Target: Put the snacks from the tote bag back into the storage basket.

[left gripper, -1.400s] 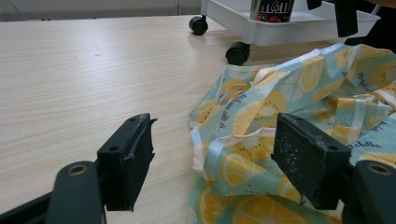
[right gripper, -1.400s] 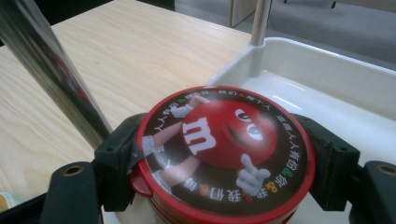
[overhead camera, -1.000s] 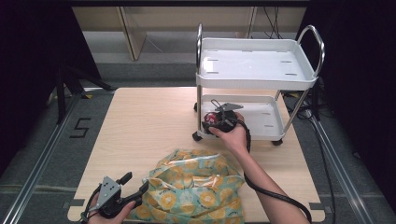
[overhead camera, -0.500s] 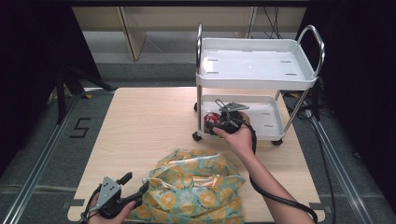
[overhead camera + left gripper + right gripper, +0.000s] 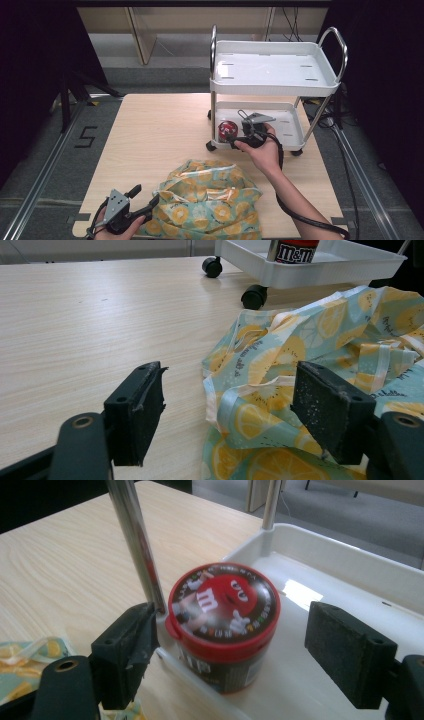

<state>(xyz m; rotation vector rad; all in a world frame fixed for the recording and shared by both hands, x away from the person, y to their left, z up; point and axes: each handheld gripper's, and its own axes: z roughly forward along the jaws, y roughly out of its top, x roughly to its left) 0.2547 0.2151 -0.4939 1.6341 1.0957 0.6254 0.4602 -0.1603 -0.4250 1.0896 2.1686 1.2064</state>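
A red-lidded M&M's tub point(image 5: 227, 131) stands upright in the near-left corner of the white cart's lower tray point(image 5: 292, 131). My right gripper point(image 5: 236, 138) is open, and the tub point(image 5: 222, 610) stands between its jaws without either pad touching it. One jaw is outside the tray, beside the chrome post point(image 5: 135, 540). A lemon-print cloth bag point(image 5: 210, 202) lies crumpled at the table's near edge. My left gripper point(image 5: 146, 212) is open at the bag's left side, with a fold of the bag point(image 5: 325, 340) between its jaws point(image 5: 230, 405).
The two-shelf white cart point(image 5: 272, 87) stands on castors at the far right of the wooden table point(image 5: 160, 130), its upper shelf bare. The right gripper's cable loops over the table's near right. Dark floor and rails surround the table.
My right hand has shifted a little right along the lower tray. The tub stays in the tray corner with the jaws open around it. The left gripper and bag are unmoved.
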